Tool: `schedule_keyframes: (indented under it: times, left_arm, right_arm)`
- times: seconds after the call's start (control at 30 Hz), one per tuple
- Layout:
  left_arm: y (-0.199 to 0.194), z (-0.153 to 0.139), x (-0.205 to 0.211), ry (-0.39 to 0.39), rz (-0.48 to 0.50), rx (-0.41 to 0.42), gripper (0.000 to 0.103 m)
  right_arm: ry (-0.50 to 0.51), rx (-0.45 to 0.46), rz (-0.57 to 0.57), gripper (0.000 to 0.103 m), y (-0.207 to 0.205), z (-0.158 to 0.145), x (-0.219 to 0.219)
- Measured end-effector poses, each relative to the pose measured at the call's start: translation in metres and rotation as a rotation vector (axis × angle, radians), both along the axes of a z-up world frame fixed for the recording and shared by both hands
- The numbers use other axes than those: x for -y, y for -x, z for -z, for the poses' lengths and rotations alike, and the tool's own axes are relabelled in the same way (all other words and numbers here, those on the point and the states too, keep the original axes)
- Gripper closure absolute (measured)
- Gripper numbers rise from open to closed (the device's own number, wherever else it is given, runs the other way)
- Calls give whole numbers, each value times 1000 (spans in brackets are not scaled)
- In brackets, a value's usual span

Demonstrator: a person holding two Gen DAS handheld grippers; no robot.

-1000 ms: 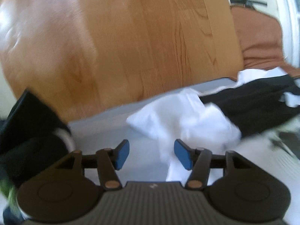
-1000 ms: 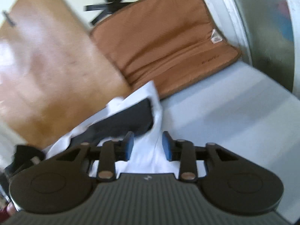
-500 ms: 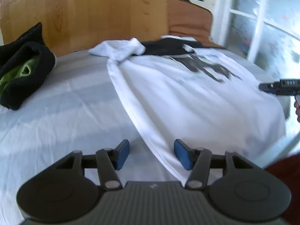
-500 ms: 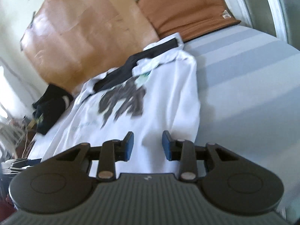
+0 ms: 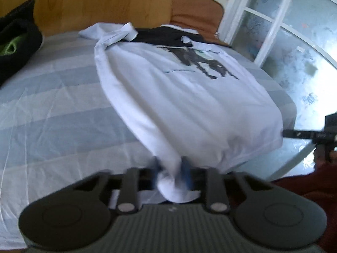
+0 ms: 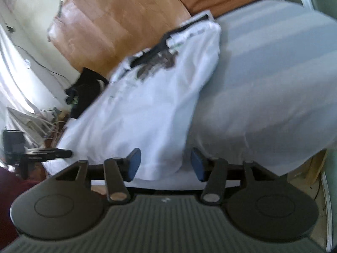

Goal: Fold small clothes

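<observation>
A white T-shirt (image 5: 179, 97) with a dark print lies front up on the striped bed sheet (image 5: 52, 105), collar toward the headboard. My left gripper (image 5: 170, 168) is at the shirt's near left hem corner; its jaws are closing and the blue pads pinch a bunch of white cloth. In the right wrist view the same T-shirt (image 6: 147, 109) runs away from my right gripper (image 6: 166, 164), whose jaws are opening. The right hem corner lies between its blue pads, which stand clear of the cloth. Each gripper shows at the edge of the other's view.
A black garment (image 5: 160, 35) lies under the shirt's collar. A black and green bundle (image 5: 14, 42) sits at the bed's left by the wooden headboard (image 5: 94, 0). A brown cushion (image 5: 195, 10) leans behind. A glass door (image 5: 284, 42) stands right of the bed.
Both grippers swung back from the headboard end to the shirt's near hem. The left jaws shut on the hem corner. The right jaws spread wider around the other corner.
</observation>
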State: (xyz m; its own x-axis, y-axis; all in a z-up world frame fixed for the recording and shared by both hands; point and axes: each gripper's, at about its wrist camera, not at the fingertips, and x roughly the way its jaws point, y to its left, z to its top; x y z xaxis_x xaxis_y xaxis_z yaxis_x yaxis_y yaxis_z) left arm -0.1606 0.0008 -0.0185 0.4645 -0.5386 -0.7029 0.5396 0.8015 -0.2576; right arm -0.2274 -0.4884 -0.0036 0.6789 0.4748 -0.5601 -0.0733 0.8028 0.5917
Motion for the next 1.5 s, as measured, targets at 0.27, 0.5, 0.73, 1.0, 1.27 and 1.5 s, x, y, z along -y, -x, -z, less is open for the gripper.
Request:
schedule_keyframes:
  times: [0.27, 0.5, 0.73, 1.0, 1.27, 1.5]
  left_arm:
    - [-7, -13, -40, 194, -78, -66, 92]
    - [-37, -31, -66, 517, -148, -77, 92]
    - [-139, -57, -43, 516, -329, -46, 67]
    - [-168, -38, -38, 302, -468, 15, 42]
    - [-153, -31, 16, 67, -284, 117, 52]
    - [-136, -14, 21, -79, -286, 176, 100]
  right_arm:
    - [-122, 103, -168, 91, -4, -19, 7]
    - [-239, 299, -118, 92, -36, -70, 31]
    - [-37, 281, 117, 78, -171, -83, 16]
    - [167, 269, 173, 46, -159, -59, 22]
    - [455, 236, 100, 46, -183, -36, -10]
    - [295, 222, 264, 96, -217, -38, 39]
